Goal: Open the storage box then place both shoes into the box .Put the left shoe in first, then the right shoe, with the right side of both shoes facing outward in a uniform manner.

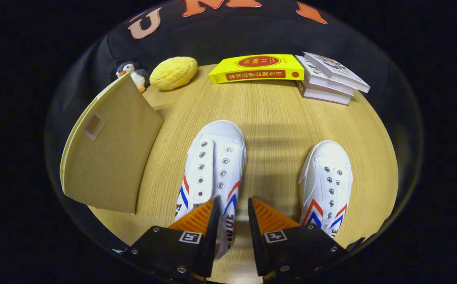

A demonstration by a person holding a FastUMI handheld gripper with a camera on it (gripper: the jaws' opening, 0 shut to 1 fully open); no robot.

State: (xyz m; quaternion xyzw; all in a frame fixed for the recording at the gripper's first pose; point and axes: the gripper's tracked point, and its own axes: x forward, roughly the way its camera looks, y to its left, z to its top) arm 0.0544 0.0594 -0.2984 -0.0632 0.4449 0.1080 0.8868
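Note:
Two white canvas shoes with red and blue chevrons lie on the wooden table, toes pointing away from me. The left-hand shoe reaches back under my gripper. The gripper is open, its fingers astride that shoe's right side wall near the heel: one finger is over the shoe's opening, the other outside it with a small gap. The right-hand shoe lies apart, beyond the right finger. The tan fabric storage box stands to the left of the shoes, a broad tan panel facing me and its inside hidden.
At the table's far side lie a yellow book and a stack of white books. A yellow plush and a small penguin toy sit behind the box. Bare wood shows between the two shoes.

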